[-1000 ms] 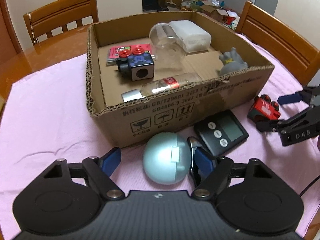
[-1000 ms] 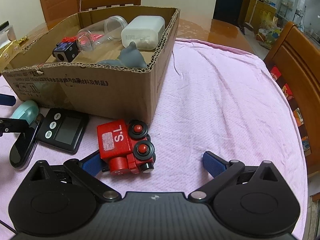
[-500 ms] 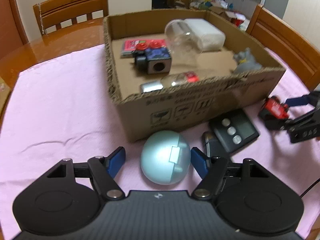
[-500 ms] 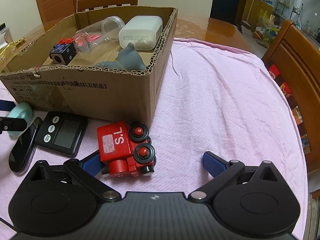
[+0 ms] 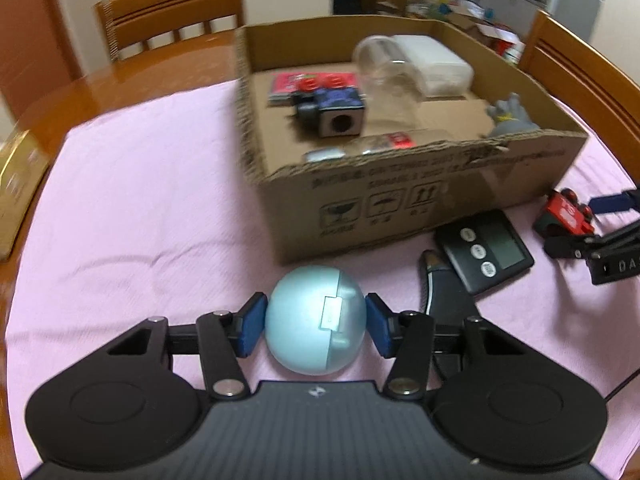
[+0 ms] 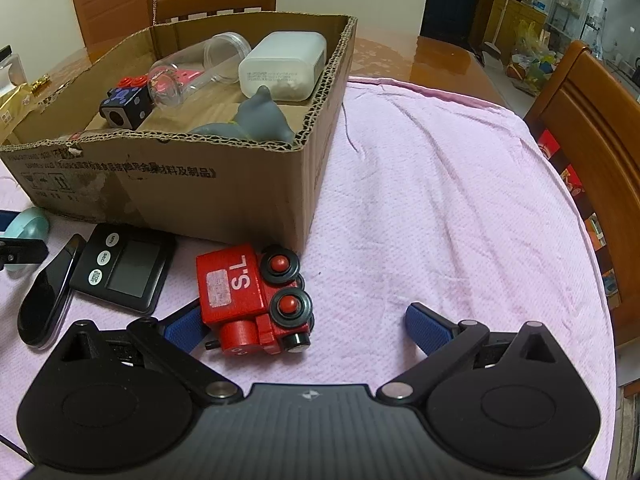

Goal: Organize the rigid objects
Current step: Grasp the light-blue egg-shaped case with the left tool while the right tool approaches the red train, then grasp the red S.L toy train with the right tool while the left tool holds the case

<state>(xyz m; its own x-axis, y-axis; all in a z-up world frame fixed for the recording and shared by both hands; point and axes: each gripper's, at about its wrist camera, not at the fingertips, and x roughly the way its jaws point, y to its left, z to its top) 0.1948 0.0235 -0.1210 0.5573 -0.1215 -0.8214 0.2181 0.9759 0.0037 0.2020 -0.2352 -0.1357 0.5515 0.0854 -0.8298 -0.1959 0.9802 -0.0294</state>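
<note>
My left gripper (image 5: 316, 322) is shut on a pale blue egg-shaped case (image 5: 316, 320), its blue pads pressed on both sides, above the pink cloth in front of the cardboard box (image 5: 400, 196). My right gripper (image 6: 304, 324) is open; a red toy train (image 6: 252, 300) lies against its left finger (image 6: 184, 326), the right finger apart. A black timer (image 6: 124, 268) and a black oval device (image 6: 44, 304) lie between the grippers. The box holds a blue toy block (image 5: 336, 114), clear jar (image 5: 386, 80), white container (image 5: 434, 66) and grey figure (image 5: 508, 118).
Wooden chairs stand behind the table (image 5: 172, 12) and at the right (image 6: 592, 152). A gold box (image 5: 16, 184) lies at the left table edge. Pink cloth (image 6: 440, 200) covers the table right of the cardboard box.
My left gripper has closed on the pale blue case and shifted left relative to the box. The right gripper and red train have hardly moved.
</note>
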